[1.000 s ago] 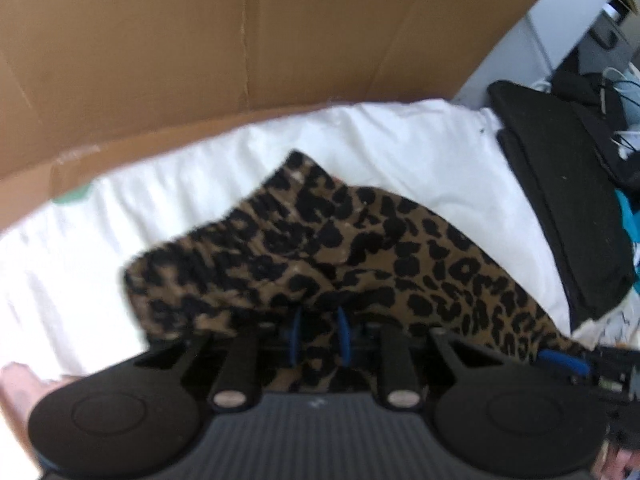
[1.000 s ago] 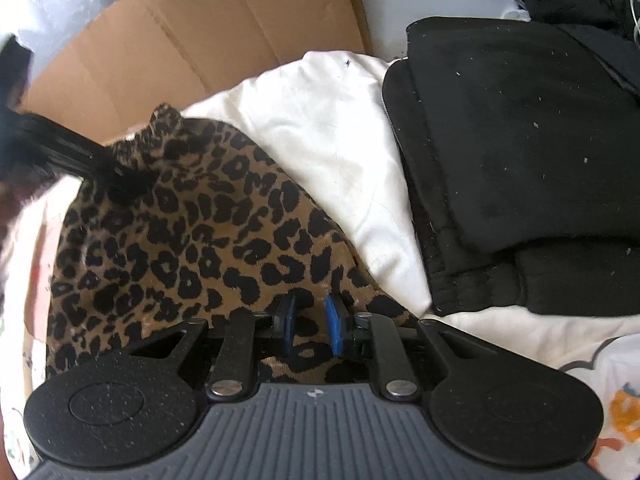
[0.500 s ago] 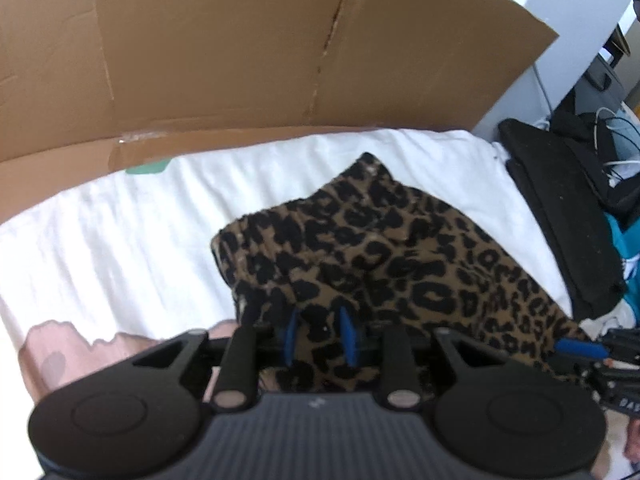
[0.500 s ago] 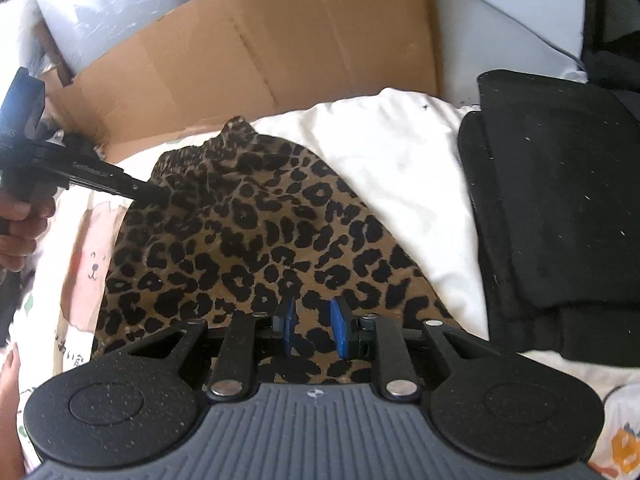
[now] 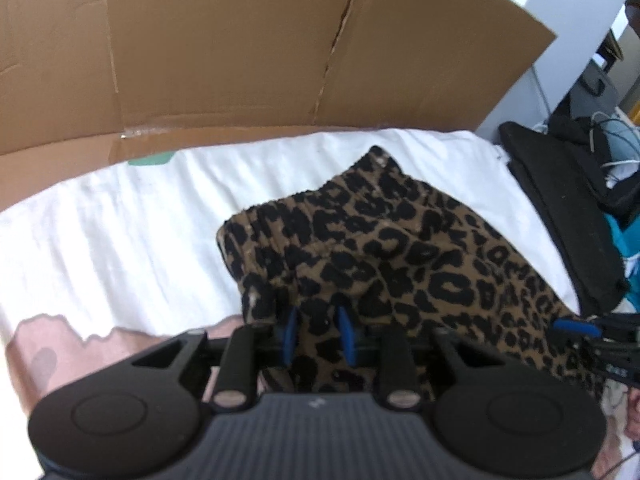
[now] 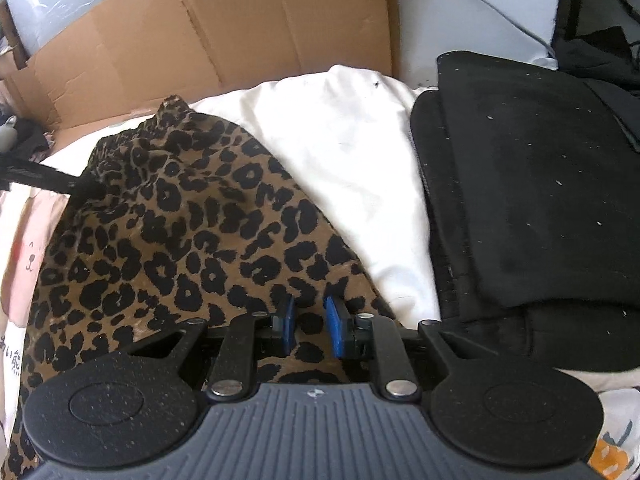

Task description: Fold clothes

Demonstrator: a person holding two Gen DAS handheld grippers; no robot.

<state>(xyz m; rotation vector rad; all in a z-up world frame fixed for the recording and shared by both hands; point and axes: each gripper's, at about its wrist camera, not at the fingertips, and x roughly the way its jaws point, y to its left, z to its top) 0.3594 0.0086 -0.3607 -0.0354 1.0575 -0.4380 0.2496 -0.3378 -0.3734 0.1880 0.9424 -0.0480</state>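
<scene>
The leopard-print garment (image 5: 400, 248) lies on a white bedsheet (image 5: 120, 232) in front of a tall sheet of brown cardboard (image 5: 240, 48), its gathered, elastic-looking waistband (image 5: 304, 208) on the cardboard side and the rest of the cloth running toward the two grippers. The left gripper (image 5: 317, 334) has its blue pads closed on a bunched corner of the cloth near the waistband end, and the right gripper (image 6: 310, 326) pinches the opposite edge of the same piece, on the side toward a stack of black folded clothes (image 6: 540, 200) that sits just beside the garment. Judging by the way it slumps into soft ridges between the two holds, the fabric is light, limp and a little stretchy; it should drape and sag rather than keep a line, so a hold on a hem or on the thicker waistband seems safer than one on the single thin layer, which could slip out from between the pads. It is not fragile, and the knit-like surface looks grippy rather than slick. Whether it is already doubled over or laid out single I cannot tell. At the left edge of the right wrist view a printed cloth (image 6: 16, 280) shows a small cartoon face and a few characters that look Japanese, too partial to read; no brand label shows on the garment.
</scene>
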